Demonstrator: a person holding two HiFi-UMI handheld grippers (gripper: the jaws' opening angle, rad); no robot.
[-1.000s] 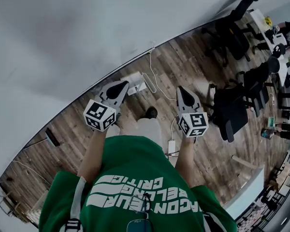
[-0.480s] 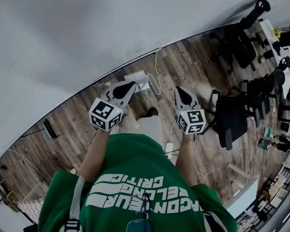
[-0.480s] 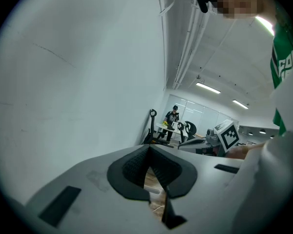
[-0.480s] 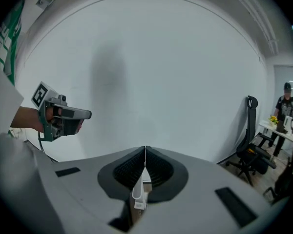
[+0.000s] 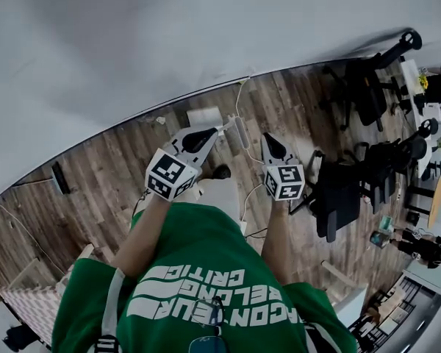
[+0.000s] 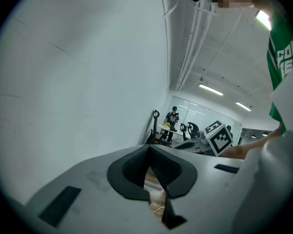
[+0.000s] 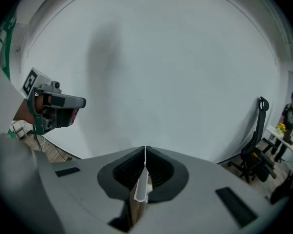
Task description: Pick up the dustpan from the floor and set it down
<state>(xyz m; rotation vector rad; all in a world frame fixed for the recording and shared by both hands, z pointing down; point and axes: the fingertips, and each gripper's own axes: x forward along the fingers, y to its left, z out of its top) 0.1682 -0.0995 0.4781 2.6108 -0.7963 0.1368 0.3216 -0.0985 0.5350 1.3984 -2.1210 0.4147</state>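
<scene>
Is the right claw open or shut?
Shut. In the right gripper view, the right claw has its two dark pads pressed together at the tips, with no gap between them.

A wood-plank floor (image 5: pixel 103 179) is seen running along the foot of a plain white wall (image 5: pixel 169 35). Black office chairs (image 5: pixel 336 197) are grouped well apart from that wall. Strip lights (image 6: pixel 211 89) are lit above it.

Open wood floor (image 5: pixel 95 175) at centre left. Office chairs (image 5: pixel 338 197) crowd the right, the wall (image 5: pixel 132 43) shuts off the top, and a cable (image 5: pixel 244 197) trails mid-frame.
</scene>
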